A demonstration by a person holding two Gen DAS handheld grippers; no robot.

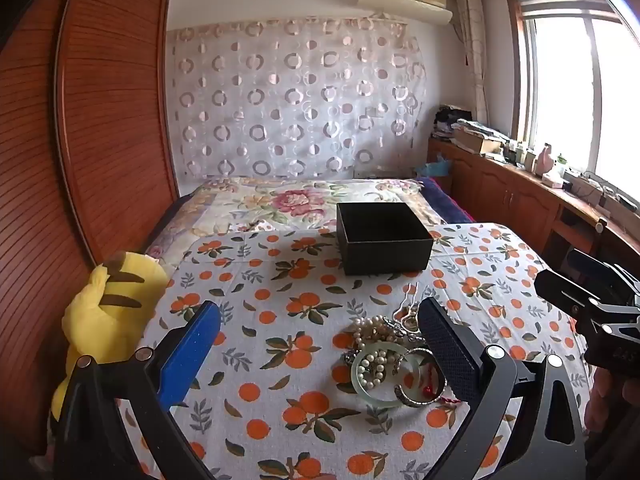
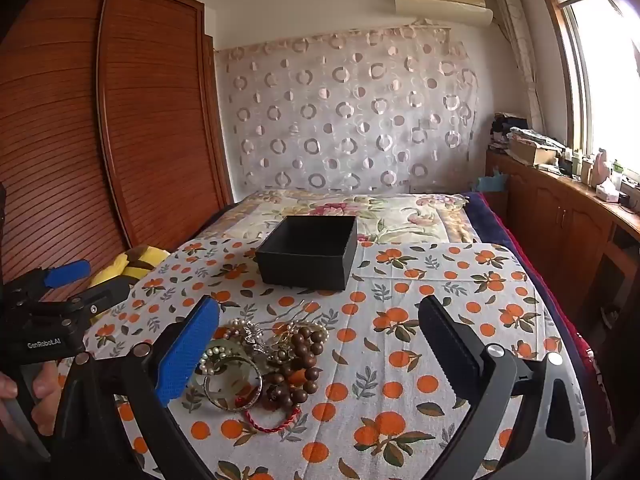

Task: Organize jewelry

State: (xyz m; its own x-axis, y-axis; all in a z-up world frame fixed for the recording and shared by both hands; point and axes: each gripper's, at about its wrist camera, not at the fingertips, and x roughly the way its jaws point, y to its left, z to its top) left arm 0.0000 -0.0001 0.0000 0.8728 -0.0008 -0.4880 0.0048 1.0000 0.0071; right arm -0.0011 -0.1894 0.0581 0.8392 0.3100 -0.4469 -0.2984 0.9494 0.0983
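One heap of jewelry (image 2: 260, 364) lies on the orange-print cloth (image 2: 400, 360) covering the counter, near its front edge. In it: a pale green bangle (image 1: 370, 394), a silver bangle (image 2: 232, 384), a string of brown wooden beads (image 2: 296, 364), pearl strands (image 1: 372, 332), a red cord bracelet (image 2: 274, 420) and a metal hairpin (image 2: 280, 314), tangled and touching. Beyond the heap, apart from it, stands one black box (image 2: 308, 268), lidless; what shows of its inside holds nothing. The left tool (image 1: 320, 344) hangs with its fingers spread wide, nothing between them. The right tool (image 2: 320, 344) is likewise spread and holds nothing. One yellow plush toy (image 1: 108, 308) sits at the counter's left edge.
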